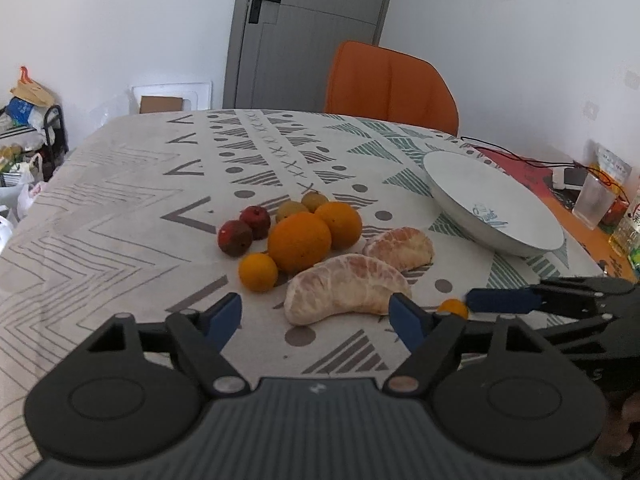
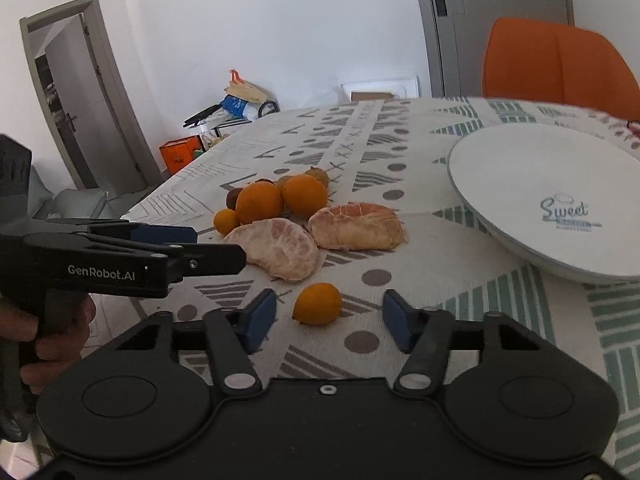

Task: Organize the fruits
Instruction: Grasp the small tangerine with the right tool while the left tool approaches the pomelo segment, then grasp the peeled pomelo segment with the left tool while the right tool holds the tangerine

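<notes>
Right wrist view: kumquat [image 2: 317, 304] lies crosswise between unclenched right hand-held gripper [image 2: 329, 320] pads, untouched.

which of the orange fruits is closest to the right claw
The small orange fruit lying alone between the right claw's open fingers; the other orange ones sit clustered farther back.

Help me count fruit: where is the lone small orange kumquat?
In the right wrist view the small orange kumquat lies on the patterned tablecloth, nearest the camera, just below the peeled citrus half.
</notes>
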Action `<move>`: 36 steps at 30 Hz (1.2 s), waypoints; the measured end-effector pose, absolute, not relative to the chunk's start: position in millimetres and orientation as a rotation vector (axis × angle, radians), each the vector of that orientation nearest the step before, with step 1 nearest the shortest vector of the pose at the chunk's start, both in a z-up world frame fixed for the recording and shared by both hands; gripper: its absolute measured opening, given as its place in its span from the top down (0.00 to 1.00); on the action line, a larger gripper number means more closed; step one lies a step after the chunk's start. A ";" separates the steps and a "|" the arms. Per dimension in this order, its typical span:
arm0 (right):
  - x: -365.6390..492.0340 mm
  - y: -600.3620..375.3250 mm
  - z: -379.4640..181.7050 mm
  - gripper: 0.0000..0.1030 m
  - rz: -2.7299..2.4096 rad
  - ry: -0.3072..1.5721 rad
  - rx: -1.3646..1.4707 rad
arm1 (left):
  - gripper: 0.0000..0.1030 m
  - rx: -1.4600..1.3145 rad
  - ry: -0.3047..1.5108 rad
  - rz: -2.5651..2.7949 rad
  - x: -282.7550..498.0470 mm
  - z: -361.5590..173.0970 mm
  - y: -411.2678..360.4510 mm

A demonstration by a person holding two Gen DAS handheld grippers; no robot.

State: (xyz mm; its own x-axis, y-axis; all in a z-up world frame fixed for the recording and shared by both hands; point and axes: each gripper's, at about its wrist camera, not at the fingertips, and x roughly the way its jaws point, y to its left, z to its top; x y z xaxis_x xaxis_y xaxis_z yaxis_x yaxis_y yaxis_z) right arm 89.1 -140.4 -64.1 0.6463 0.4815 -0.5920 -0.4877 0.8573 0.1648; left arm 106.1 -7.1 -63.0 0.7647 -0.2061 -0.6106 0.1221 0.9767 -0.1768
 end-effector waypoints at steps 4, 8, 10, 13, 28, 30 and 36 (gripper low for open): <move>92.1 -147.8 -65.8 0.77 0.580 0.682 0.039 | 0.22 -0.125 0.691 -0.181 108.0 -65.1 -13.1; 91.2 -155.3 -64.8 0.77 0.564 0.679 0.054 | 0.20 -0.114 0.701 -0.189 109.8 -67.4 -21.6; 90.1 -159.0 -64.5 0.77 0.550 0.675 0.051 | 0.20 -0.110 0.706 -0.192 111.4 -68.8 -26.7; 88.9 -165.1 -63.6 0.77 0.535 0.673 0.054 | 0.18 -0.101 0.707 -0.199 113.5 -70.0 -33.6; 84.4 -199.8 -59.2 0.77 0.455 0.656 0.082 | 0.00 0.038 0.716 -0.118 126.0 -80.2 -72.2; 84.3 -202.7 -59.5 0.77 0.451 0.658 0.090 | 0.00 0.032 0.716 -0.106 127.5 -80.6 -73.1; 84.3 -208.7 -62.2 0.77 0.436 0.670 0.097 | 0.00 0.027 0.719 -0.084 134.8 -81.1 -74.6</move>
State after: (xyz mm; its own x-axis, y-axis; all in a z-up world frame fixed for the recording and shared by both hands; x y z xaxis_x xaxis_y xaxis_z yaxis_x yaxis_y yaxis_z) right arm 84.3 -208.7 -62.2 0.6978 0.4211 -0.5795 -0.3595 0.9056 0.2252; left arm 134.8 -74.6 -81.1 0.7491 -0.0680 -0.6590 0.0863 0.9963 -0.0048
